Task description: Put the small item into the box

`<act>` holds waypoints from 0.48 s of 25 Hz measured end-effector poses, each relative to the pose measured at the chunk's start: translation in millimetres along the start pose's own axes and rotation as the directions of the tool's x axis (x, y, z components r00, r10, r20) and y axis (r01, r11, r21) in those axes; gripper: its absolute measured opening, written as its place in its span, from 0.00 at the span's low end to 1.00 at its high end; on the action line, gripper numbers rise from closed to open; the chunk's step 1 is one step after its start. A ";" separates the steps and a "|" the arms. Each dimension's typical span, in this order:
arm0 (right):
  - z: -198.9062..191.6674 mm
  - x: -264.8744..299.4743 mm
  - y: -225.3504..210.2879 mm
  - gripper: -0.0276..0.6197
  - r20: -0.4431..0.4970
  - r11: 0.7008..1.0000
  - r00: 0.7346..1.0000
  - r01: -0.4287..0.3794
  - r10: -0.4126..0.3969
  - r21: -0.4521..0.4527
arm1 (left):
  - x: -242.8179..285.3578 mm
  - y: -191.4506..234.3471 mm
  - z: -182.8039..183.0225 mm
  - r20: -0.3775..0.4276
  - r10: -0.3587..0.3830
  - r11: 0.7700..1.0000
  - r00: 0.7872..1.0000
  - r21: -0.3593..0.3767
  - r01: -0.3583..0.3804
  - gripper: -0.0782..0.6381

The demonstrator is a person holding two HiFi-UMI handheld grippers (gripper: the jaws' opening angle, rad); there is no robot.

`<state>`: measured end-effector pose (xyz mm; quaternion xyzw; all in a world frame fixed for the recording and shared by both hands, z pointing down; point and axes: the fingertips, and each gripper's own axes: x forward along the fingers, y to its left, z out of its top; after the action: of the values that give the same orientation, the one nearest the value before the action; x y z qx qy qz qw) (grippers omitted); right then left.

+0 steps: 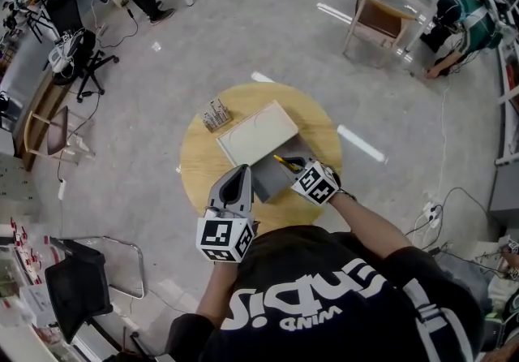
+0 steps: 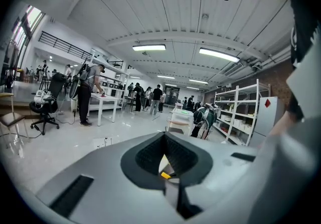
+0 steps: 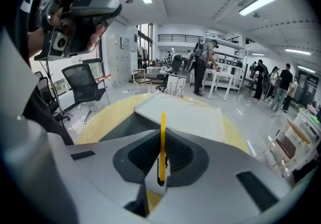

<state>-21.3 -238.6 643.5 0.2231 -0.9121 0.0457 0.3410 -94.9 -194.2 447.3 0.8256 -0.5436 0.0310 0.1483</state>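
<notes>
Right gripper clamps yellow pen over box; left gripper closed, empty

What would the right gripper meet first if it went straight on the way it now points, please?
Probably the pale open lid: the right gripper, shut on the yellow item, points over the grey box at it. Depth is unclear; the item's tip would touch first.

round table: pale wood, smooth, matt | box: grey, matt | lid: off-white, smooth, matt | slim yellow item: glossy plastic | floor: grey, polished, reflective
</notes>
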 end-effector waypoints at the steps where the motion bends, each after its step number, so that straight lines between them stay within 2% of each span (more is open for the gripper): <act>1: -3.0 3.6 0.4 0.08 -0.017 1.000 1.000 -0.005 0.005 -0.009 | 0.2 0.4 -0.3 0.000 0.002 1.000 1.000 -0.001 -0.002 0.12; 8: -16.0 25.5 7.4 0.08 -0.120 0.995 0.991 -0.064 0.054 -0.082 | 0.4 3.7 1.2 -0.002 0.016 1.000 1.000 -0.006 -0.017 0.12; 12: -23.0 36.8 8.2 0.08 -0.176 0.992 0.982 -0.092 0.074 -0.092 | 0.3 7.6 1.4 -0.006 0.023 1.000 1.000 -0.007 -0.023 0.12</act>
<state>-35.6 -239.7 685.3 0.1628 -0.8888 0.0336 0.4270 -101.8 -197.7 447.7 0.8186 -0.5527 0.0330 0.1527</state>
